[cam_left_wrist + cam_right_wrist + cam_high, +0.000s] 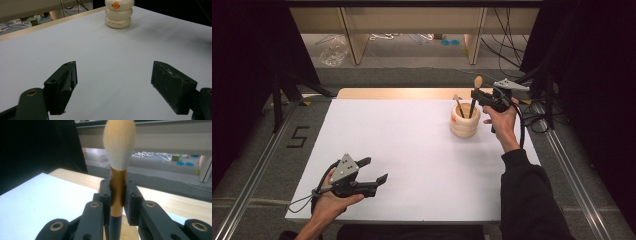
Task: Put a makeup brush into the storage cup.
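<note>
High view: right gripper (476, 95), upper right, holds a brush (475, 93) upright above the holder (465, 120); left gripper (374, 170), lower left, idle; left gripper view: jaws gaping, empty, holder (117, 15) at top; right gripper view: jaws clenched on the brush (118, 192) at its metal collar, probably the best hold; likely light, stiff, with soft bristles.

White table (412, 150) standing in middle, bare wooden strip (402, 93) showing along far edge. Grey carpet floor (257, 150) lying around it. Metal rails (249, 170) running along floor on left and right of table. Black mark like number five (298, 136) sitting on floor at left. Black curtains (247, 55) hanging at both sides, dark. Light wooden furniture (412, 25) standing far behind, with upright panels. Black cables (507, 45) trailing on floor at far right. Clear plastic bag (333, 54) lying at far left under furniture. Light falling evenly from above.
</note>
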Demonstrator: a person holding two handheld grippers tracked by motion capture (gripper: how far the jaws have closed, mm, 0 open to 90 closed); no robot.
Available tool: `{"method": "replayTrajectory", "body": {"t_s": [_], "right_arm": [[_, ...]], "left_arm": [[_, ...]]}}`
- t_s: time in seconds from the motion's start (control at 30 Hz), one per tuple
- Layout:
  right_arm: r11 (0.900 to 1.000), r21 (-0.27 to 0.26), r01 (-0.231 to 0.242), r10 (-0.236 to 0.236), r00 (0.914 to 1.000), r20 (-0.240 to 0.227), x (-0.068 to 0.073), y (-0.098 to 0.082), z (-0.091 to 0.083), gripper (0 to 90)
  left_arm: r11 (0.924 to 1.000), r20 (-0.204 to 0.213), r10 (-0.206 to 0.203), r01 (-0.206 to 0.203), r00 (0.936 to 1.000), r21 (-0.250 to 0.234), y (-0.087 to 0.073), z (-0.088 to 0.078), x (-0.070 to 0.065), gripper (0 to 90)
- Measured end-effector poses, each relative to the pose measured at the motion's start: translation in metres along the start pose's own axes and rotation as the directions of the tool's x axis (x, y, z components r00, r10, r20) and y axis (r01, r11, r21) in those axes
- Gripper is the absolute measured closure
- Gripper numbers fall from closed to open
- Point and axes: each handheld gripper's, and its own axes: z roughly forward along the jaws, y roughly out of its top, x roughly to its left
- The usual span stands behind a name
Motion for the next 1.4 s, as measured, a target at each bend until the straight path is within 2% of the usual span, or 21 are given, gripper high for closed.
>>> {"method": "replayTrajectory", "body": {"t_s": [0.63, 0.67, 0.93, 0.97, 1.0, 1.03, 1.07, 1.17, 1.2, 1.23, 1.27, 1.3, 1.33, 1.37, 1.4], "right_arm": [[0.999, 0.044, 0.013, -0.013, 0.9999, 0.007, 0.003, -0.009, 0.008, 79.3], [0.999, 0.034, 0.014, -0.014, 0.9999, 0.002, 0.002, -0.011, 0.009, 79.3], [0.997, 0.077, 0.005, -0.006, 0.9999, 0.015, -0.004, -0.021, 0.011, 79.1], [0.998, 0.07, 0.004, -0.004, 1.0, 0.007, -0.005, -0.022, 0.012, 79.0], [0.997, 0.079, -0.005, 0.004, 0.9999, 0.016, -0.005, -0.023, 0.012, 78.8], [0.996, 0.089, -0.009, 0.009, 1.0, 0.004, -0.006, -0.024, 0.012, 78.7], [0.997, 0.082, -0.005, 0.004, 0.9999, 0.01, -0.006, -0.024, 0.012, 78.7], [0.995, 0.096, -0.003, 0.002, 0.9999, 0.013, -0.007, -0.023, 0.01, 77.0], [0.995, 0.101, 0.001, -0.003, 0.9998, 0.021, -0.007, -0.023, 0.01, 73.8], [0.994, 0.105, 0.003, -0.006, 0.9993, 0.036, -0.008, -0.023, 0.01, 66.5], [0.993, 0.114, -0.023, 0.019, 0.9993, 0.032, -0.008, -0.023, 0.01, 57.5], [0.991, 0.127, -0.036, 0.031, 0.9985, 0.046, -0.008, -0.023, 0.009, 52.0], [0.993, 0.115, -0.04, 0.035, 0.9986, 0.039, -0.009, -0.023, 0.009, 47.0], [0.992, 0.126, -0.025, 0.018, 0.9984, 0.053, -0.01, -0.023, 0.008, 42.0], [0.99, 0.136, -0.045, 0.039, 0.998, 0.049, -0.01, -0.022, 0.006, 37.5]], "left_arm": [[1.0, -0.001, 0.001, -0.001, 1.0, 0.001, 0.0, 0.0, 0.0, 21.0], [1.0, -0.001, 0.001, -0.001, 1.0, 0.001, 0.0, 0.0, 0.0, 21.0], [1.0, -0.001, -0.001, 0.001, 1.0, 0.0, 0.0, 0.0, 0.0, 21.0], [1.0, -0.001, -0.001, 0.001, 1.0, 0.0, 0.0, 0.0, 0.0, 21.0], [1.0, -0.002, 0.001, -0.001, 1.0, -0.002, 0.0, 0.0, 0.001, 21.0], [1.0, -0.001, 0.007, -0.007, 1.0, -0.004, 0.001, -0.001, 0.001, 21.2], [1.0, -0.001, -0.006, 0.006, 1.0, -0.006, 0.001, -0.001, 0.0, 21.3], [1.0, 0.0, -0.006, 0.006, 1.0, -0.005, 0.001, -0.001, 0.001, 21.3], [1.0, 0.001, -0.006, 0.006, 1.0, -0.006, 0.001, -0.001, 0.001, 21.3], [0.9999, 0.006, -0.007, 0.007, 1.0, -0.011, 0.0, 0.0, 0.001, 21.3], [0.9999, 0.002, -0.006, 0.006, 1.0, -0.01, 0.001, -0.001, 0.001, 21.3], [1.0, 0.001, -0.004, 0.004, 1.0, -0.007, 0.001, -0.001, 0.001, 21.3], [1.0, 0.0, -0.005, 0.005, 1.0, -0.006, 0.001, -0.002, 0.001, 21.3], [1.0, 0.0, -0.005, 0.005, 1.0, -0.007, 0.001, -0.002, 0.001, 21.3], [1.0, -0.003, -0.005, 0.005, 1.0, -0.003, 0.001, -0.002, 0.001, 21.3]]}}
